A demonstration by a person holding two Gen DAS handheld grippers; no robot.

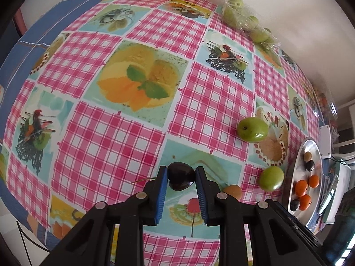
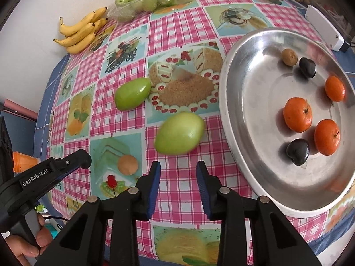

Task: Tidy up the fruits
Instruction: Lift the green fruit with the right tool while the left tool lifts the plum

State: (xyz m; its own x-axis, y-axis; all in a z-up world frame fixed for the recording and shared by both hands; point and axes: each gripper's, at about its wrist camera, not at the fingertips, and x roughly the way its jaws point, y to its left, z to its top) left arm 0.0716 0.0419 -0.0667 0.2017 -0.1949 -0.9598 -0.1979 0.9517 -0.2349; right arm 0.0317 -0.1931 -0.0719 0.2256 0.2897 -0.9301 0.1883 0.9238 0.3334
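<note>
My left gripper (image 1: 180, 174) is shut on a dark plum-like fruit (image 1: 180, 177), both blue pads pressing its sides just above the tablecloth. A tan round fruit (image 1: 233, 191) and two green fruits (image 1: 271, 178) (image 1: 252, 129) lie to its right. In the right wrist view my right gripper (image 2: 178, 170) stands slightly open with nothing between its pads. The nearer green fruit (image 2: 179, 133) lies just beyond its tips, the other green fruit (image 2: 132, 93) further left. The metal plate (image 2: 224, 102) on the right holds three oranges, two dark fruits and a brownish one.
Bananas (image 2: 79, 32) and a clear pack of green fruits (image 2: 144, 1) sit at the table's far edge by the wall. A white box (image 2: 324, 30) lies behind the plate. A hand (image 2: 33, 239) holds the left tool at lower left.
</note>
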